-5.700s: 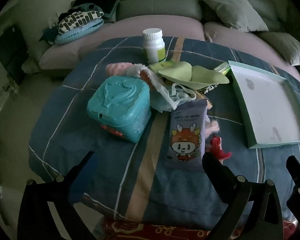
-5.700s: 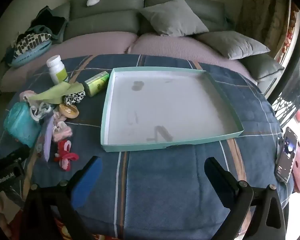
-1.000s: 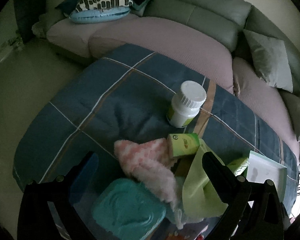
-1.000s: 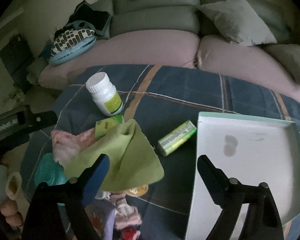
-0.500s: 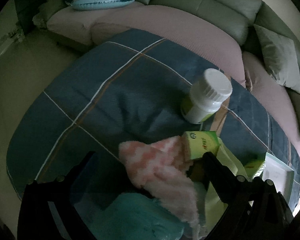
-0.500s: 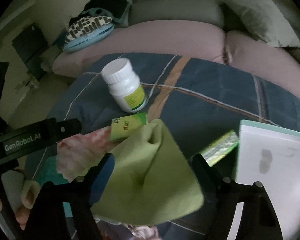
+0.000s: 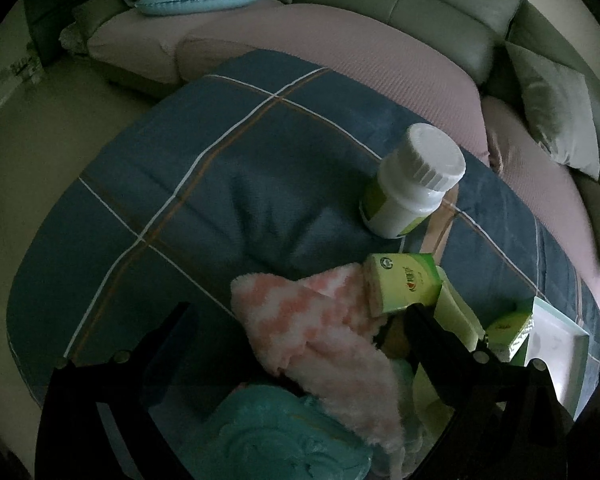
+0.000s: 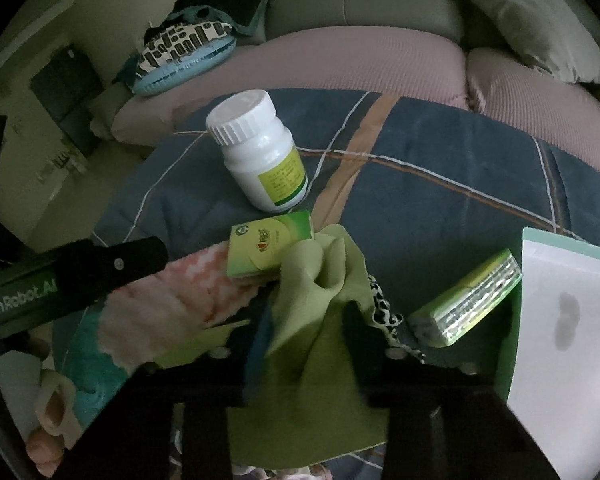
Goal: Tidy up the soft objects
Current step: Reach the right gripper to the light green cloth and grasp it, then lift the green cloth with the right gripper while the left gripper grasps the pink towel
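While the left tool (image 7: 300, 320) gapes over the pink sock (image 7: 320, 328), the right tool (image 8: 306, 320) pinches the green cloth (image 8: 320, 344).

Open left claw (image 7: 300, 316) straddles pink fluffy cloth (image 7: 320, 332) beside white bottle (image 7: 412, 184).

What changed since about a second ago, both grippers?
The right gripper dropped onto the green cloth and its jaws have just closed, pinching a bunched fold. The left gripper sank toward the pink fuzzy cloth, jaws open. The white bottle, green carton and tray stayed put.
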